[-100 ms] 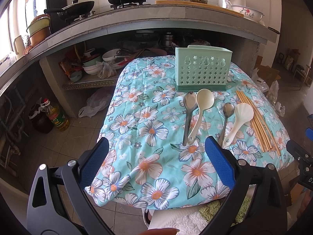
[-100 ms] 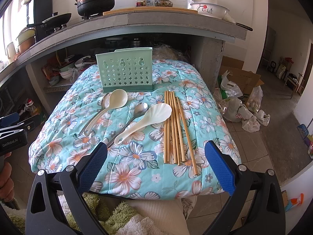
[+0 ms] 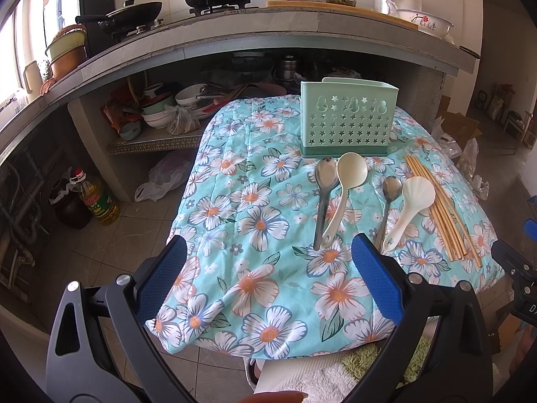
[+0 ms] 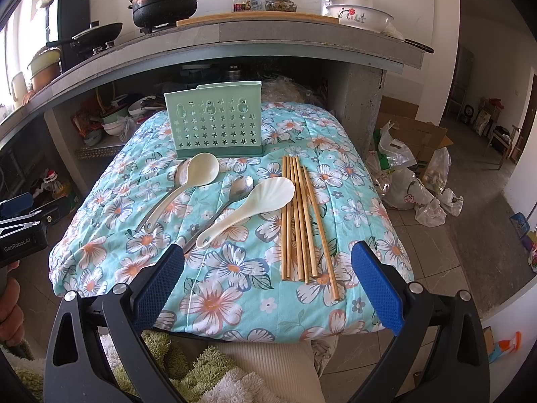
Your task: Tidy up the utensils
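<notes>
**Both grippers spread and empty, nothing picked up yet**

Right gripper (image 4: 266, 288) held wide apart above the near edge of the desk, pinching nothing; left gripper (image 3: 266, 282) likewise spread and empty, hovering over bare flowered cloth (image 3: 255, 262). All utensils lying loose on the cloth, none yet in the green holder (image 4: 214, 121), which stands upright at 12 o'clock at the far side.

In the right wrist view: chopsticks (image 4: 302, 221) in a loose bundle at 1 o'clock, handles toward the camera; shell-shaped white spoon (image 4: 251, 205) just beside them toward 12 o'clock, its bowl touching or overlapping the leftmost sticks; metal spoon (image 4: 235, 191) partly under it; round white spoon (image 4: 188, 181) at 11 o'clock, covering a second metal spoon (image 3: 324, 198), seen better from the left wrist.

Probably best to begin with the chopsticks for the right side:
- Approach low from 6 o'clock, closing across the bundle near the ends.
- Soft quilt, so press down a little to get under the sticks.
- Take care not to drag the shell spoon along.
- Carry upright, then lower into one compartment; the holder's inner divisions cannot be seen from here.
</notes>
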Action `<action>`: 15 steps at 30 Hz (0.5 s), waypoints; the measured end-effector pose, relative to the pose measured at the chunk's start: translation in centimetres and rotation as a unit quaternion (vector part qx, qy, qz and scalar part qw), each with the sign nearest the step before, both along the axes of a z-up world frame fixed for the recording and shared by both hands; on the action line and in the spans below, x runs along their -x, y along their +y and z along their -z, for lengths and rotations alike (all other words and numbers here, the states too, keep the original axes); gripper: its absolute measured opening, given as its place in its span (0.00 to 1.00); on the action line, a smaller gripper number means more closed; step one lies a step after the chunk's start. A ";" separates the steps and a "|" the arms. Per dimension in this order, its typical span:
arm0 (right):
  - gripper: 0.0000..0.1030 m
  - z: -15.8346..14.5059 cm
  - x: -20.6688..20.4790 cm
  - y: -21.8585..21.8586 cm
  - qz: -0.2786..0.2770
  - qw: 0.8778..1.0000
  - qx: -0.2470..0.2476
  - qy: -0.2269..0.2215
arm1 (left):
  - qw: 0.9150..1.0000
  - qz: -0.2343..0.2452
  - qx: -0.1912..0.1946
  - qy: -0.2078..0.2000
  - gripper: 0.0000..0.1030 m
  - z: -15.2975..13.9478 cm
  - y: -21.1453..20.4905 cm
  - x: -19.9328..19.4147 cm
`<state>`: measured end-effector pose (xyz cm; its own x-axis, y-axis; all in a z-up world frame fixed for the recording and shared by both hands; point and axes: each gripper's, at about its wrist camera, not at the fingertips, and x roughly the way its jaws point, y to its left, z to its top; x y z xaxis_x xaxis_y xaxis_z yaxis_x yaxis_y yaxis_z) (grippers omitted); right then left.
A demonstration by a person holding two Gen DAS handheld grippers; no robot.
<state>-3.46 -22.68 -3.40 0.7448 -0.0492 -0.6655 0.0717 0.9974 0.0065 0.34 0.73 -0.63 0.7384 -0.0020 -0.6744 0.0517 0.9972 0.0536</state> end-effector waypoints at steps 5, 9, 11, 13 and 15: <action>0.94 0.0 -0.1 0.0 0.000 1.000 0.000 0.000 | 1.000 0.000 0.000 0.001 0.92 0.0 0.0 0.0; 0.94 0.2 -0.1 0.0 0.000 1.000 0.000 0.000 | 1.000 0.000 0.000 0.001 0.92 0.0 0.0 0.0; 0.94 0.0 0.1 0.0 0.000 1.000 -0.001 0.001 | 1.000 -0.001 0.000 0.001 0.92 0.0 0.0 0.0; 0.94 0.0 0.0 -0.1 0.000 1.000 -0.001 0.001 | 1.000 -0.001 0.000 0.002 0.92 0.1 0.1 0.0; 0.94 0.0 0.0 -0.1 0.001 1.000 -0.001 0.001 | 1.000 0.000 -0.001 0.001 0.92 0.8 0.5 0.2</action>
<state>-3.50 -22.74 -3.39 0.7430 -0.0485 -0.6675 0.0730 0.9973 0.0088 0.17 1.21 -1.46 0.7368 -0.0007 -0.6761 0.0514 0.9972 0.0550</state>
